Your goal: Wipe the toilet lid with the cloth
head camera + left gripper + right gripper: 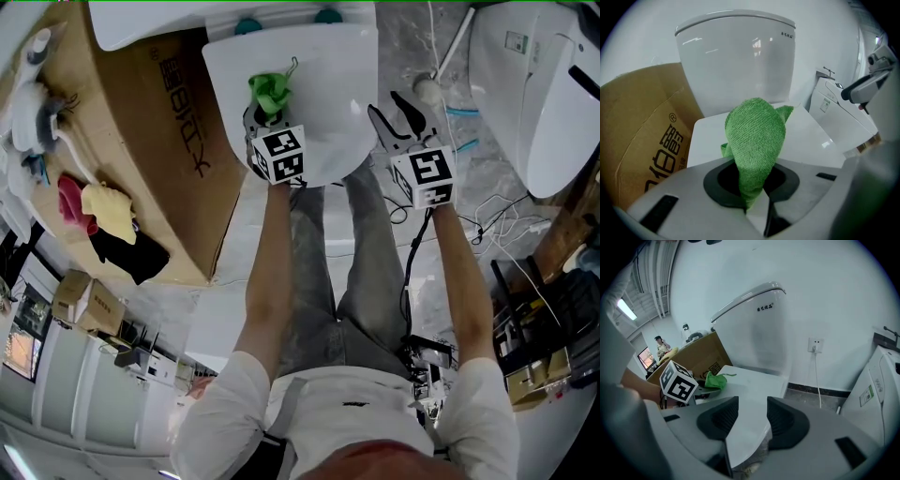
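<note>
My left hand-held gripper (752, 199) is pinched tight on the green cloth (754, 140), which bunches up out of the jaws over the near part of the white toilet lid (337, 103); I cannot tell whether it touches the lid. My right hand-held gripper (752, 416) hangs at the lid's right edge with its jaws spread and nothing held between them. The tank (736, 61) rises straight behind the lid. A big cardboard box (159, 169) crowds the toilet's left side, with red, yellow and black rags (98, 211) lying on it. To the right stands another white unit (539, 94), with loose cables (511, 220) on the floor beside it.
</note>
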A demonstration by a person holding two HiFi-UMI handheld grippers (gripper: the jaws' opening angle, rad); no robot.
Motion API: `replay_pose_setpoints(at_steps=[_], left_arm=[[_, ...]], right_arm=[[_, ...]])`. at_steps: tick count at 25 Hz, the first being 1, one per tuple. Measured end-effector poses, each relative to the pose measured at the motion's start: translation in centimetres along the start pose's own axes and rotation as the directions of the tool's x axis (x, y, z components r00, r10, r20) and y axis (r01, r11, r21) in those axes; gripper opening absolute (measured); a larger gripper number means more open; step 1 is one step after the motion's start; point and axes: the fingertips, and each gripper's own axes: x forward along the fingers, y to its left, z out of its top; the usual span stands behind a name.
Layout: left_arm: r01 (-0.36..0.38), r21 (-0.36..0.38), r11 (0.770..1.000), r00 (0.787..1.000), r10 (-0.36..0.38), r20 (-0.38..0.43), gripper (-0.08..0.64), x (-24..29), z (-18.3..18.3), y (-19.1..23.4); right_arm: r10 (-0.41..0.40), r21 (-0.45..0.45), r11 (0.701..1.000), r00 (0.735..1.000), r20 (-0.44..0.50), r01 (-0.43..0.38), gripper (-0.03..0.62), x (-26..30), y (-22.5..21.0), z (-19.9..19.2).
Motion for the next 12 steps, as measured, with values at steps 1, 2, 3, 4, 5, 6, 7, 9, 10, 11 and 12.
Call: replay_pose_setpoints(at_steps=[1, 2, 3, 4, 5, 6, 7, 9, 10, 11, 12], left_arm=[[0.005, 0.002, 1.000, 1.000, -0.005, 0.000, 0.084, 0.0, 0.1, -0.5], [0.009, 0.005, 1.000, 1.000, -0.009, 0.001, 0.084, 0.0, 0.1, -0.9], [0.014, 0.007, 1.000, 1.000, -0.014, 0.002, 0.084, 0.0, 0.2, -1.4], [0.019, 0.008, 1.000, 1.000, -0.019, 0.003, 0.084, 0.0, 0.3, -1.9], [0.024, 0.010, 1.000, 1.000, -0.024, 0.004, 0.084, -0.1, 0.4, -2.4], [0.030, 0.012, 0.999, 1.000, -0.030, 0.006, 0.084, -0.1, 0.6, -2.8], [0.036, 0.015, 0.999, 0.999, -0.036, 0.007, 0.084, 0.0, 0.7, -3.3], [0.047, 0.023, 0.999, 0.999, -0.047, 0.008, 0.084, 0.0, 0.9, -4.3], [0.053, 0.026, 0.998, 0.999, -0.053, 0.009, 0.084, 0.1, 1.0, -4.7], [0.058, 0.030, 0.998, 0.998, -0.059, 0.010, 0.084, 0.1, 1.1, -5.2], [0.064, 0.033, 0.997, 0.998, -0.065, 0.011, 0.084, 0.1, 1.2, -5.7]], right_arm=[[0.000, 0.002, 1.000, 1.000, 0.001, 0.000, 0.187, -0.2, -0.2, -0.1], [-0.001, 0.004, 1.000, 1.000, 0.001, 0.001, 0.187, -0.3, -0.3, -0.3], [-0.001, 0.006, 1.000, 1.000, 0.000, 0.001, 0.187, -0.5, -0.5, -0.4], [-0.001, 0.007, 1.000, 1.000, 0.000, 0.001, 0.187, -0.6, -0.6, -0.6], [-0.001, 0.007, 1.000, 1.000, 0.000, 0.001, 0.187, -0.8, -0.8, -0.8], [-0.001, 0.007, 1.000, 1.000, -0.001, 0.001, 0.187, -0.9, -0.9, -0.9], [-0.001, 0.007, 1.000, 1.000, -0.002, 0.001, 0.187, -1.0, -1.1, -1.1], [-0.001, 0.009, 1.000, 1.000, -0.003, 0.001, 0.187, -1.2, -1.4, -1.4], [-0.001, 0.010, 1.000, 1.000, -0.004, 0.001, 0.187, -1.3, -1.6, -1.6], [-0.001, 0.012, 1.000, 1.000, -0.003, 0.001, 0.187, -1.5, -1.7, -1.7], [-0.002, 0.014, 1.000, 1.000, -0.003, 0.002, 0.187, -1.7, -1.9, -1.9]])
